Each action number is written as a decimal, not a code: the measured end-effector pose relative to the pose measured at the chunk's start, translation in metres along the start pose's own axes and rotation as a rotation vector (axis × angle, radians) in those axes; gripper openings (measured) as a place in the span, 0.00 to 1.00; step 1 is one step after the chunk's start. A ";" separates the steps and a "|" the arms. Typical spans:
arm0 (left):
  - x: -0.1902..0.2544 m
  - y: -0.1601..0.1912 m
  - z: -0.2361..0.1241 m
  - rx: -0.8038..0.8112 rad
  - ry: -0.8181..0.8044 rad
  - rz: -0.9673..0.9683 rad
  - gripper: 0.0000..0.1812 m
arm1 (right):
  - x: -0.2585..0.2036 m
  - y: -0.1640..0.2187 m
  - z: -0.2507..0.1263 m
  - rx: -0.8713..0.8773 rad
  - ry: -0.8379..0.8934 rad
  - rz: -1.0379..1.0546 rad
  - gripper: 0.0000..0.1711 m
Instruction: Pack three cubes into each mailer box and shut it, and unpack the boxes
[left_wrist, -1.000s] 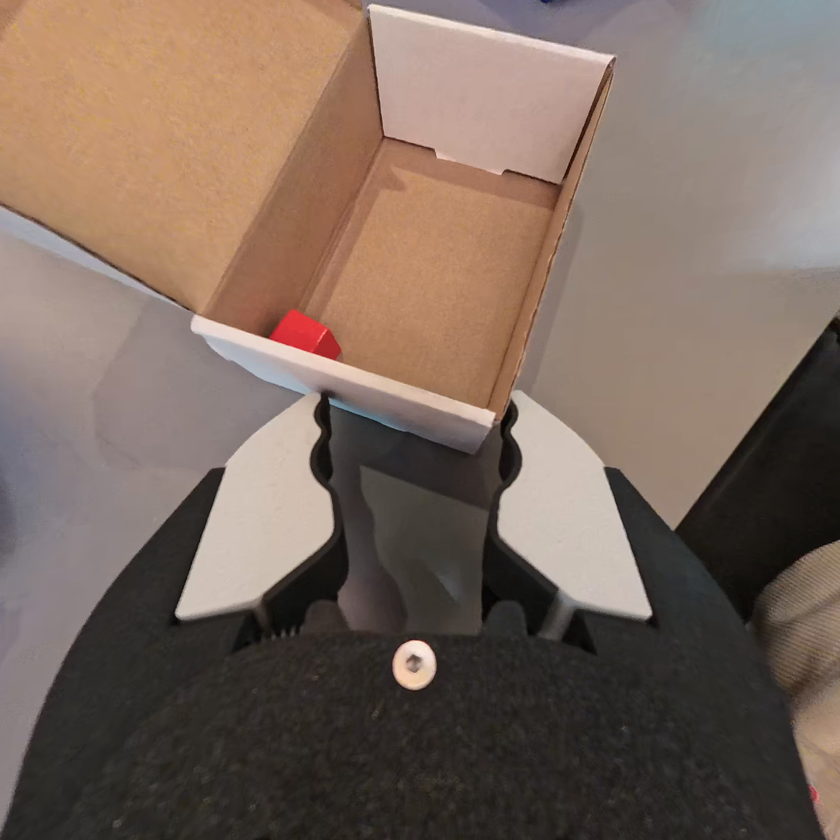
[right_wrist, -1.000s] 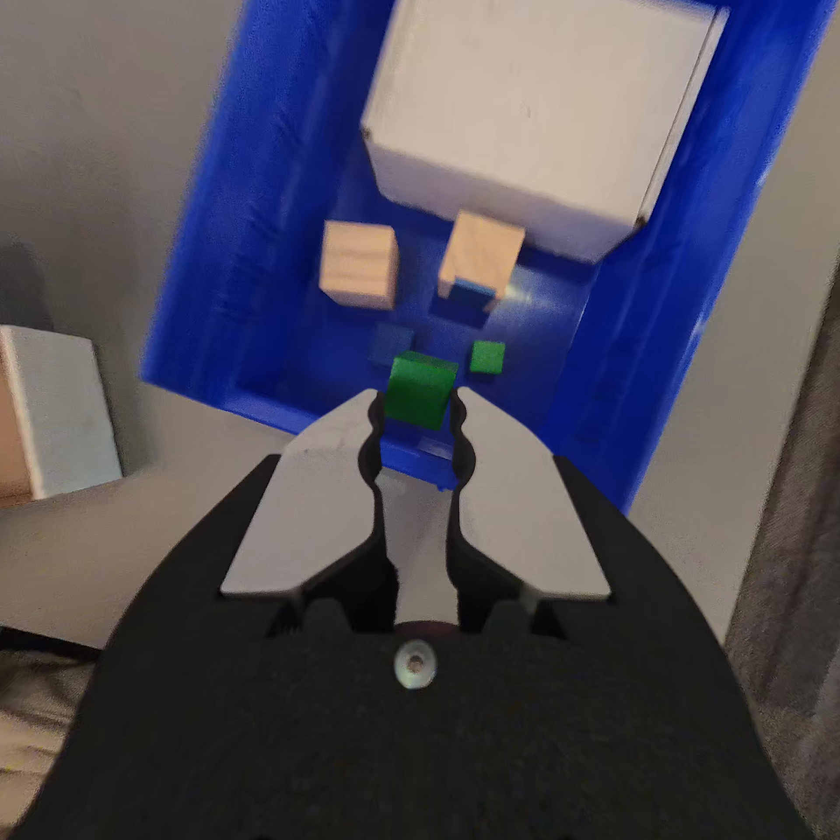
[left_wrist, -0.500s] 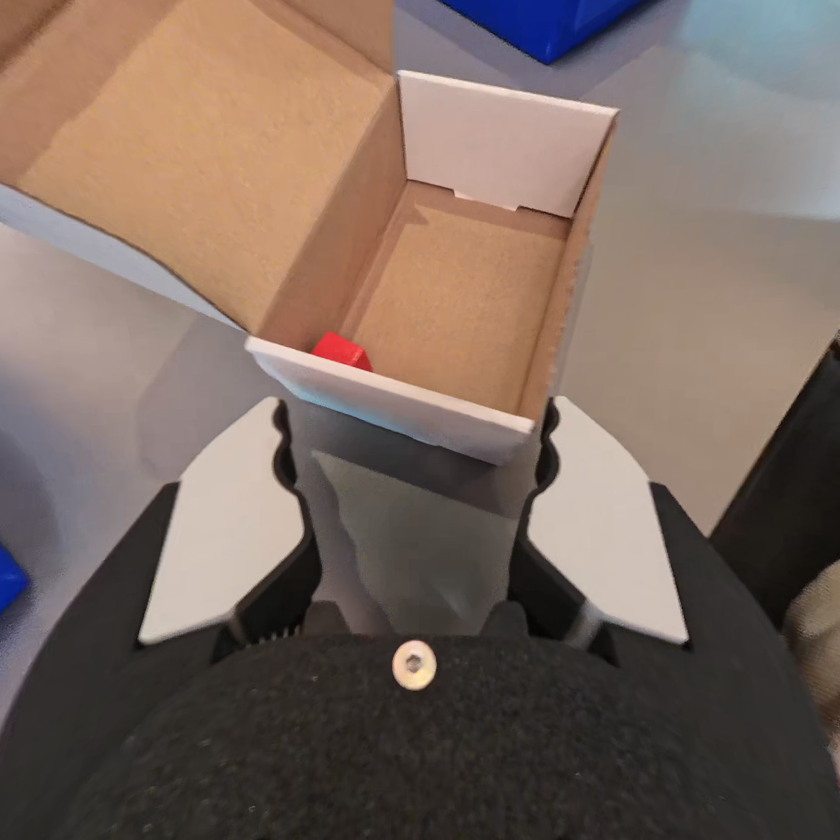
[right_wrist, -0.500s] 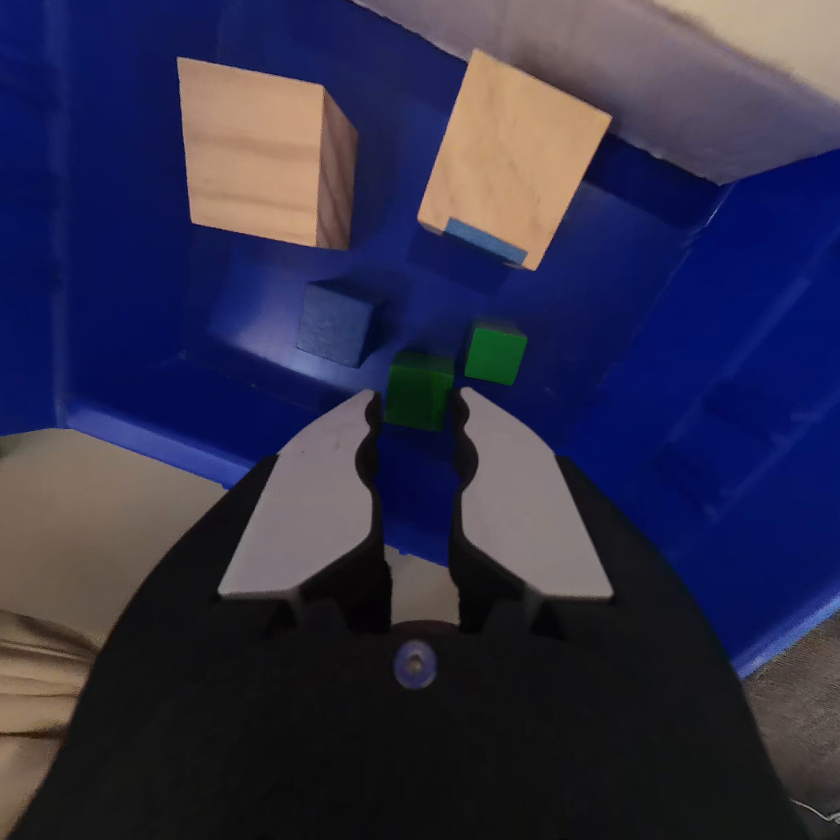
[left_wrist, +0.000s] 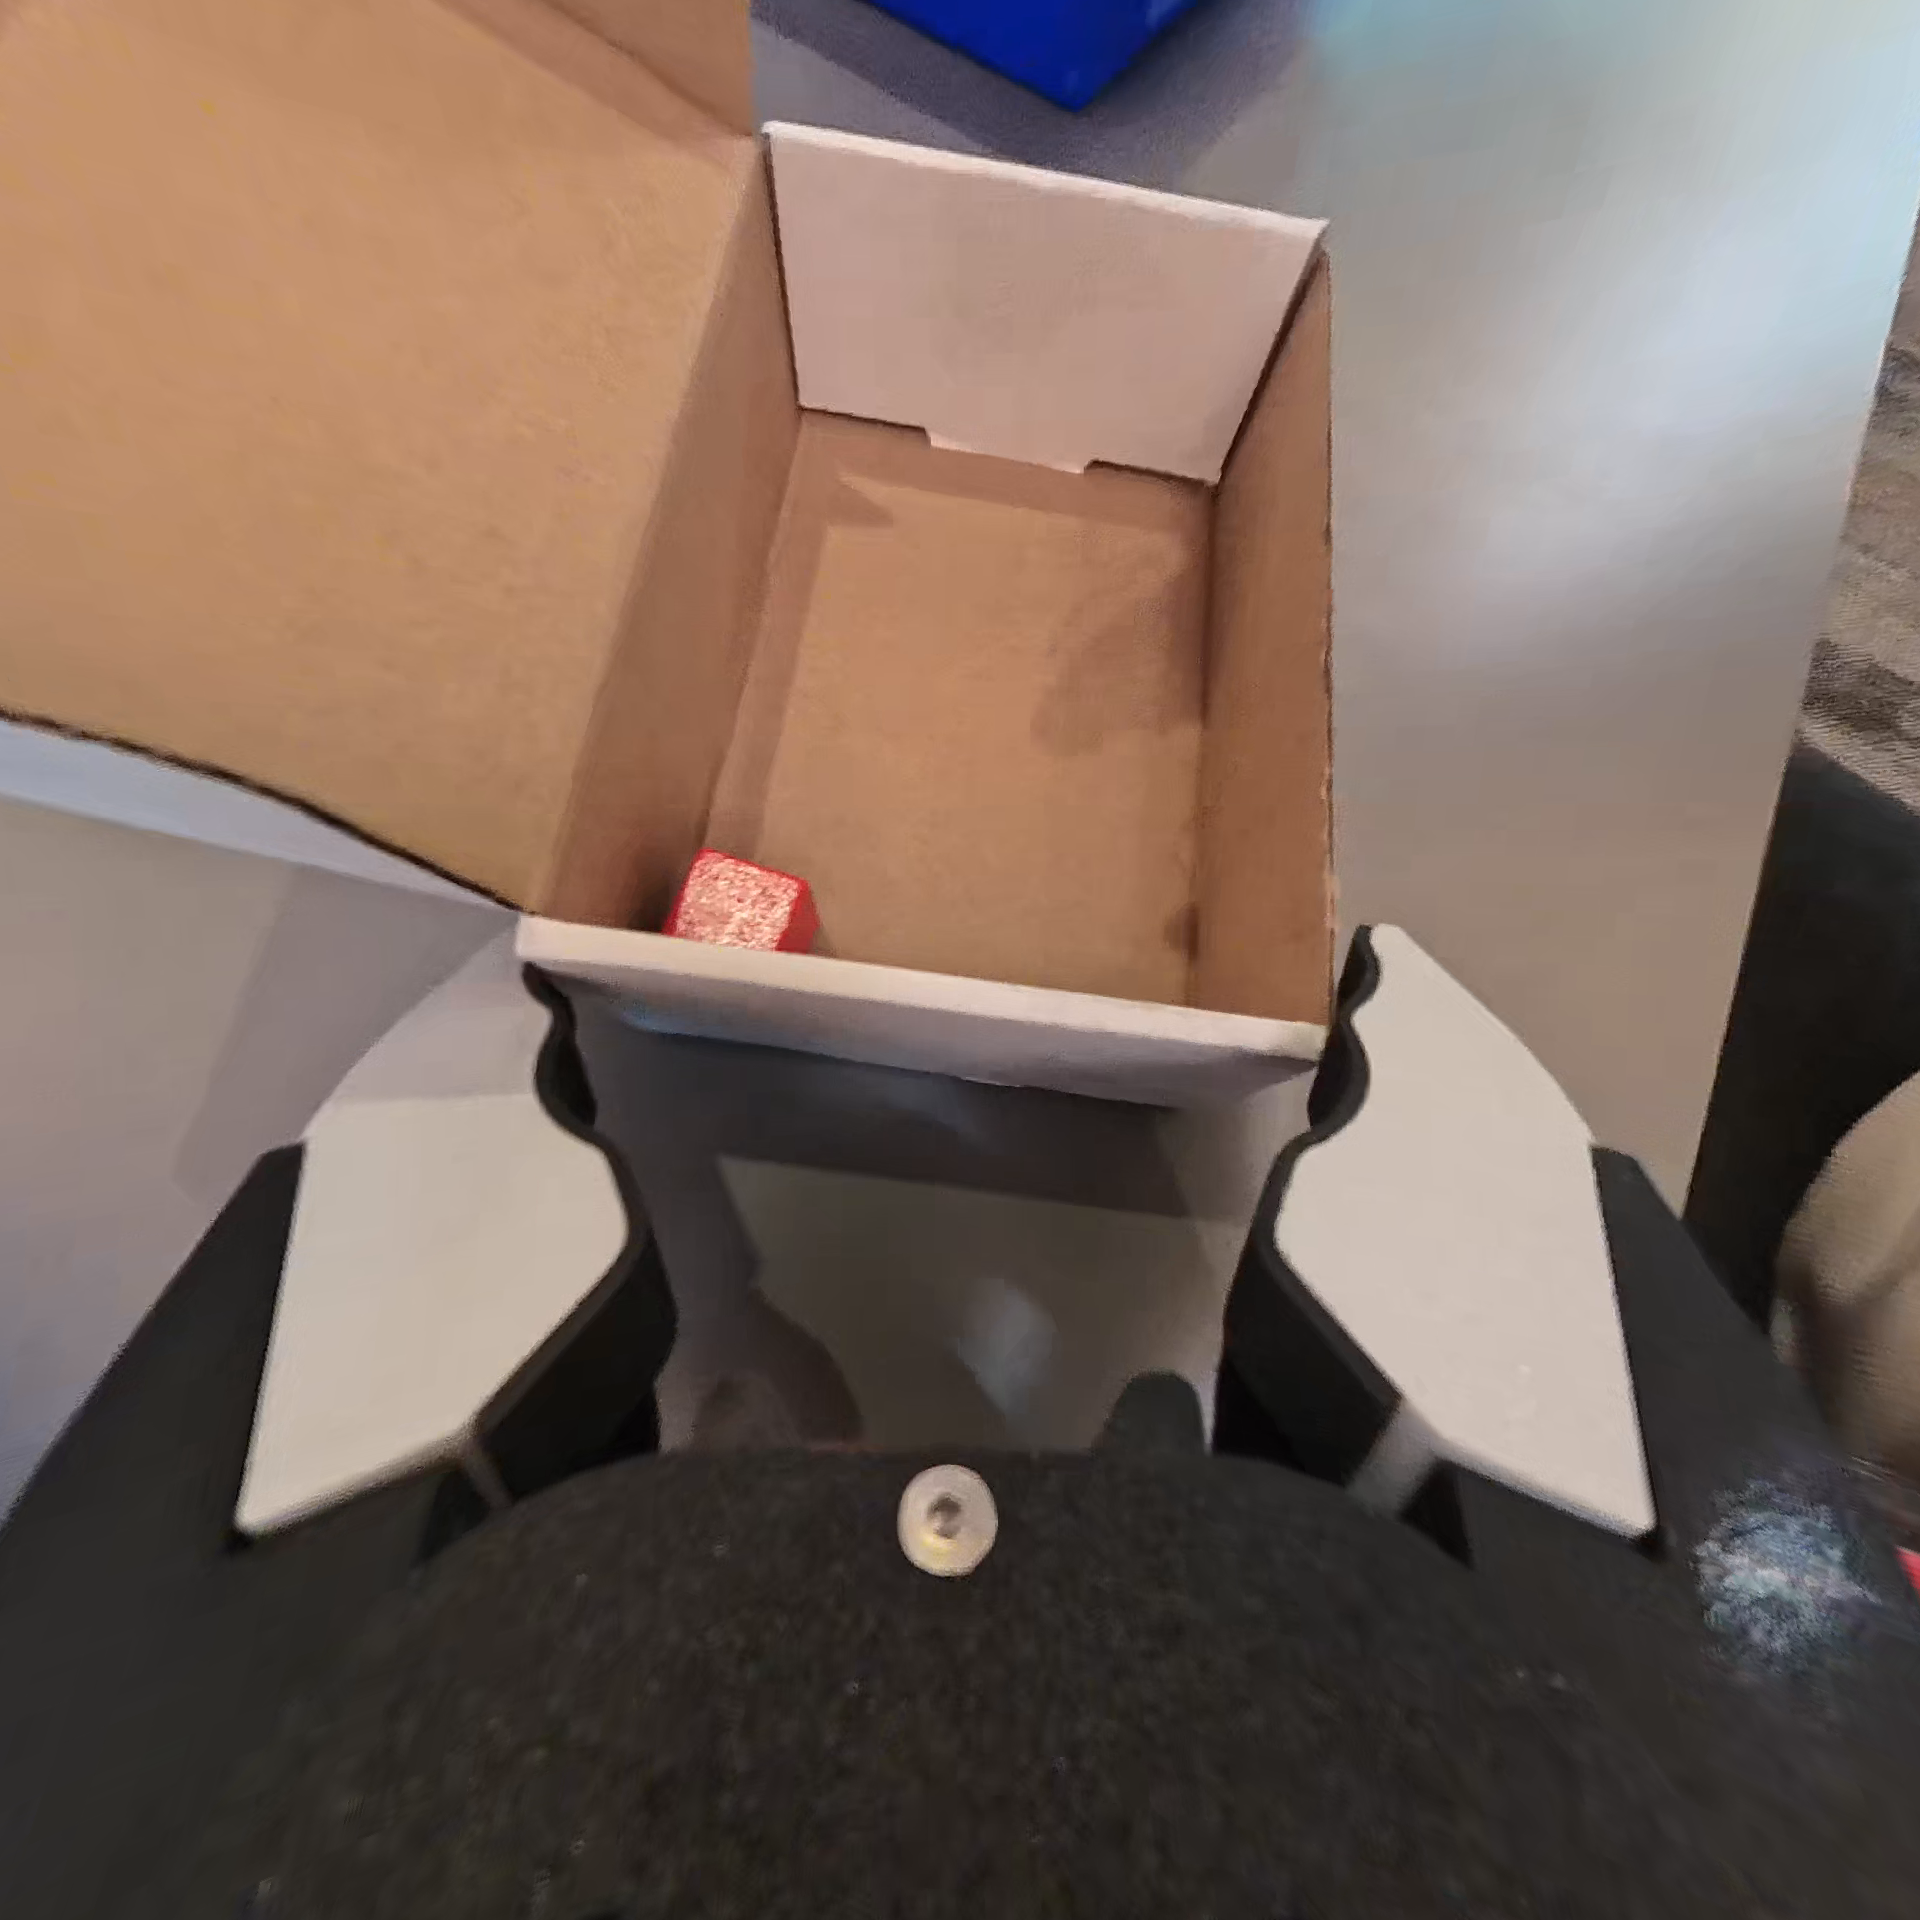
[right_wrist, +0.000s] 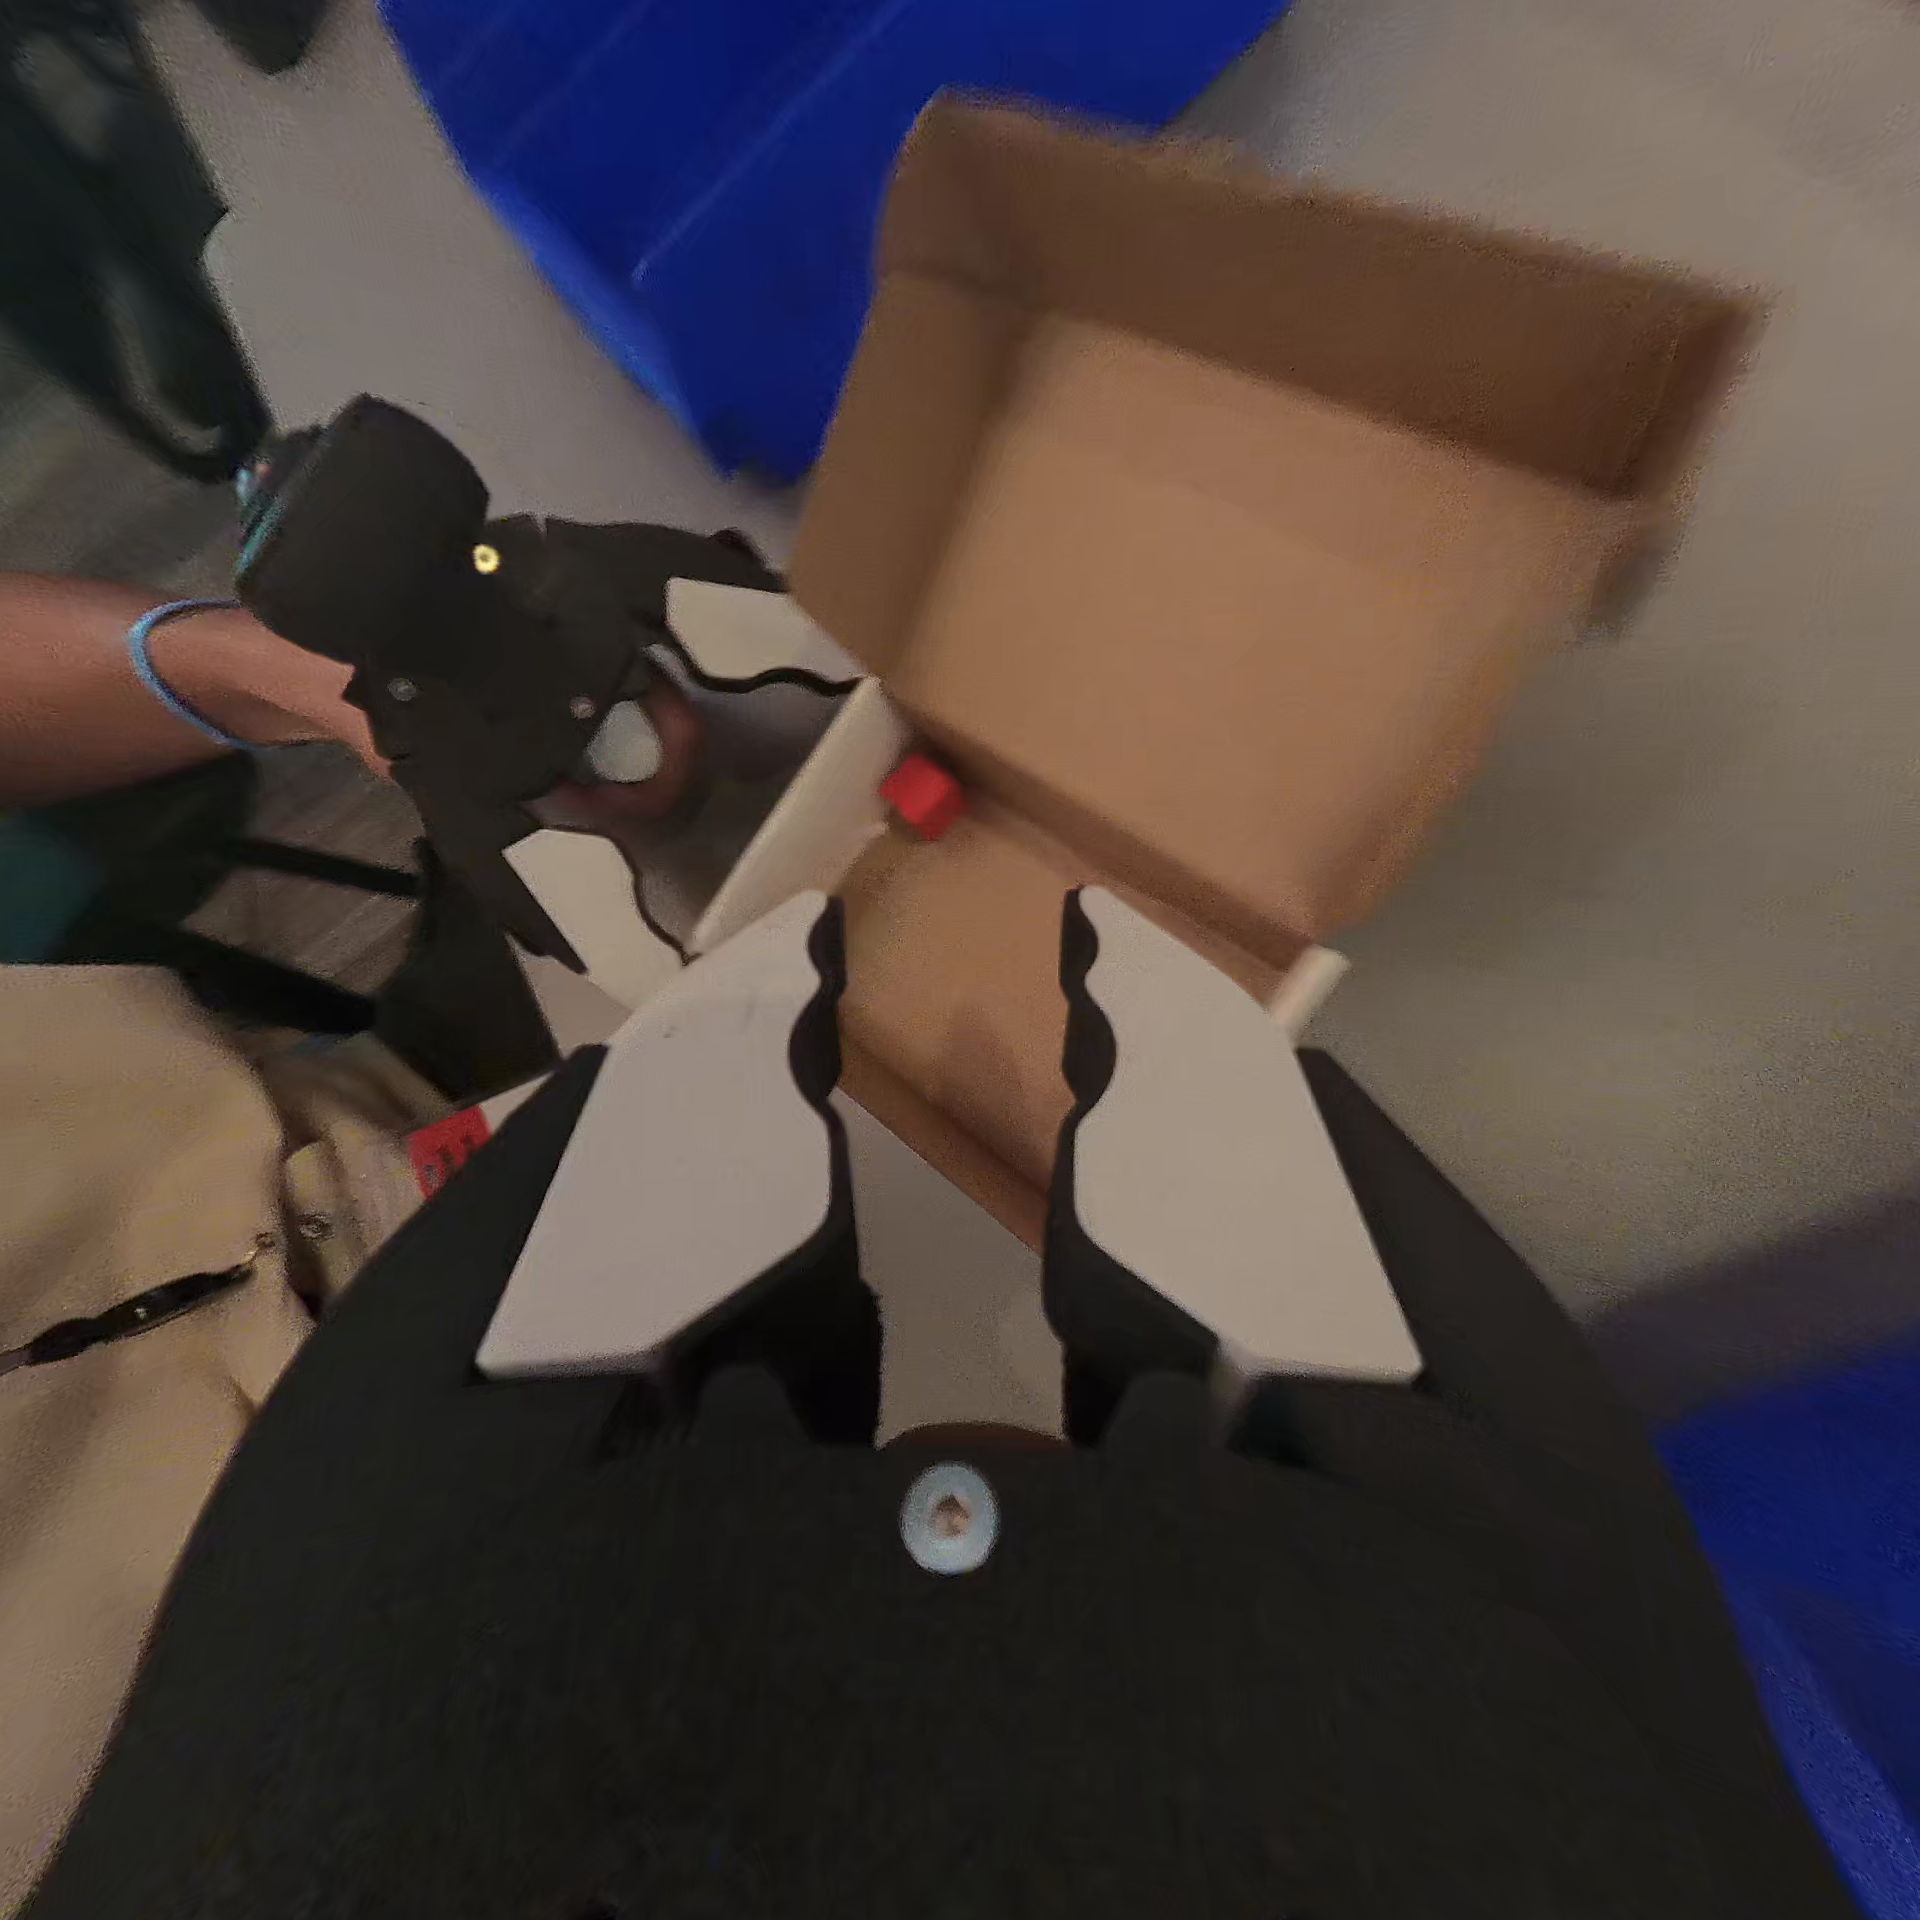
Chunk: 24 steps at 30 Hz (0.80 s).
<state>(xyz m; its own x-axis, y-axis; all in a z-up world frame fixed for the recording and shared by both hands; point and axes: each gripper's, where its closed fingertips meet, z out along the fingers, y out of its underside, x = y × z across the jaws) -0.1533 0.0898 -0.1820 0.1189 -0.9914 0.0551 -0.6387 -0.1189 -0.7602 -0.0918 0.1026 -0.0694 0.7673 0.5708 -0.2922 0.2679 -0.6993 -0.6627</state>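
Mailer box sat open on the grey table, its lid folded back to the left so that the cavity stayed reachable from above. I held the left gripper at the near end wall, jaws spread about as wide as the box and straddling that wall, nothing clamped between them; I judged this posture to be a brace against sliding, not a grasp. One red cube lay inside, tucked into the near left corner against the lid-side wall, which left most of the floor free for more.

From the right wrist view (blurred by motion) the right gripper hovered over the box's near edge, jaws released and empty, fingers parted with no cube between them. The same red cube showed at the corner beside the white end wall. No second cube was visible inside, though part of the floor was hidden behind the fingers. The blue bin stood just beyond the box.

By my estimate packing was early: one of three cubes was confirmed, and the lid was not yet closed.
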 end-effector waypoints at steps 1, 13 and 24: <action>0.000 0.000 0.001 -0.002 -0.007 0.007 0.74 | -0.006 0.007 0.020 -0.036 -0.020 0.006 0.22; 0.004 -0.002 0.002 0.001 0.029 0.005 0.73 | -0.025 0.040 0.112 -0.290 0.028 -0.713 0.24; 0.003 -0.001 0.002 0.005 0.028 -0.003 0.73 | -0.018 0.040 0.122 -0.253 0.008 -0.793 0.23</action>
<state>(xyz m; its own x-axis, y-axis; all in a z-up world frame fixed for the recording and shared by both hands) -0.1508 0.0871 -0.1820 0.0991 -0.9922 0.0754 -0.6344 -0.1213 -0.7634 -0.1662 0.1173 -0.1751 0.2994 0.9326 0.2015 0.8529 -0.1669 -0.4947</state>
